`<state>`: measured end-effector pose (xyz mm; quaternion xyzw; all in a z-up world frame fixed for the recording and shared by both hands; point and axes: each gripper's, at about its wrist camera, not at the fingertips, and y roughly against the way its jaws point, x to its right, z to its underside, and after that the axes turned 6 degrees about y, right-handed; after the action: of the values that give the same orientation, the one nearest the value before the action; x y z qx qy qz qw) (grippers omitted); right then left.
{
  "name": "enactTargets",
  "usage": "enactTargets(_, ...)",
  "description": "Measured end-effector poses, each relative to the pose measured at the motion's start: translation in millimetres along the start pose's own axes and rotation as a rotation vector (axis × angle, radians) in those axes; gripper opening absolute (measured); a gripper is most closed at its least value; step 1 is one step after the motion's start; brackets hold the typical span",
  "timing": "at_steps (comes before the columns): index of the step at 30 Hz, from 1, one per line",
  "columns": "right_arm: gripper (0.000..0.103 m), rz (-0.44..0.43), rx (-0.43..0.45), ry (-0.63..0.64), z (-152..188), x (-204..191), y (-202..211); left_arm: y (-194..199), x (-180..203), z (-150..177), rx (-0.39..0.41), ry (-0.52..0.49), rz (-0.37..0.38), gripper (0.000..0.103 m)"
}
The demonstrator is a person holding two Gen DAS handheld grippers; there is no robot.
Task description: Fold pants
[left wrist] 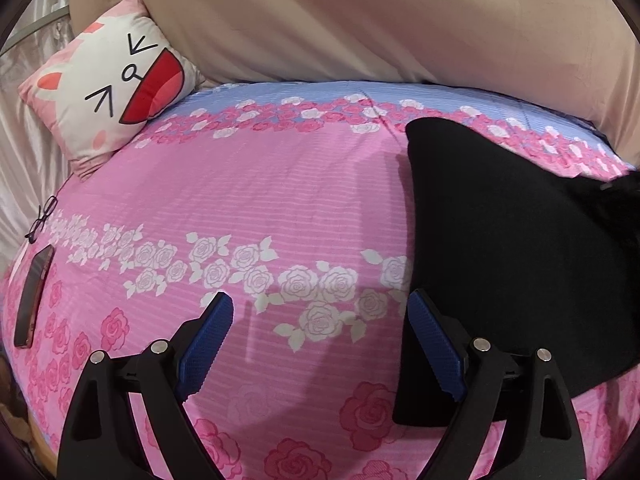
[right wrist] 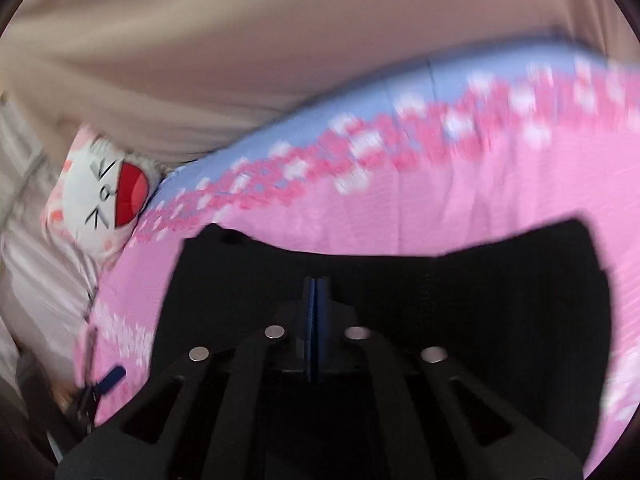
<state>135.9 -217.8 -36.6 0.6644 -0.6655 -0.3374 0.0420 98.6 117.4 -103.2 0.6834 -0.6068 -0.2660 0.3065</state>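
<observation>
Already partly folded, black pants (left wrist: 500,240) lie on a pink rose-print bedsheet (left wrist: 260,200).

Left gripper (left wrist: 320,332) hovers wide open and empty beside the pants' edge. Right gripper (right wrist: 316,288) is closed above the pants; whether it pinches fabric I cannot tell.

- Left wrist view: looks forward and down along its gripper's fingers, close over the floral bedsheet (left wrist: 280,200); faces a beige curtain (left wrist: 400,20) behind the bed.
- Right wrist view: shallower tilt, motion-blurred, low over the black pants (right wrist: 400,280).
- Shared: cat-face pillow (left wrist: 112,92) (right wrist: 108,196), sheet's blue band, curtain, pants (left wrist: 500,240).
</observation>
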Motion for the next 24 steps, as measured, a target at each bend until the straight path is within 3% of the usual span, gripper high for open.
enactTargets(3, 0.003, 0.145, -0.061, 0.045, 3.9, 18.4, -12.0, -2.5, -3.1, -1.4, -0.014, 0.023, 0.014, 0.087)
enactTargets(6, 0.000, 0.095, 0.010, -0.085, 8.4, 50.0, 22.6, 4.3, -10.1, -4.8, -0.019, 0.026, 0.029, 0.087)
enactTargets(8, 0.013, 0.117, 0.079, -0.094, 9.4, 60.1, 56.0, 14.7, -21.3, -7.8, -0.001, 0.045, 0.062, 0.087)
enactTargets(10, 0.058, 0.162, 0.115, -0.093, 10.2, 72.2, 81.6, 22.3, -28.9, -12.8, -0.003, 0.070, 0.087, 0.087)
enactTargets(11, 0.063, 0.178, 0.127, -0.099, 12.1, 82.6, 95.0, 27.2, -33.4, -16.9, 0.004, 0.094, 0.104, 0.087)
enactTargets(14, 0.063, 0.178, 0.110, -0.155, 17.0, 106.8, 106.9, 34.9, -33.1, -24.8, 0.011, 0.137, 0.137, 0.087)
enactTargets(17, 0.063, 0.145, 0.054, -0.160, 18.3, 110.3, 85.0, 35.9, -20.9, -27.2, 0.002, 0.137, 0.158, 0.087)
enactTargets(20, 0.056, 0.121, 0.018, -0.046, 23.4, 88.2, 53.1, 36.8, -0.7, -24.1, -0.017, 0.100, 0.168, 0.087)
enactTargets(24, 0.055, 0.175, 0.039, 0.091, 22.6, 62.3, 34.8, 42.7, 20.3, -16.1, -0.007, 0.025, 0.147, 0.087)
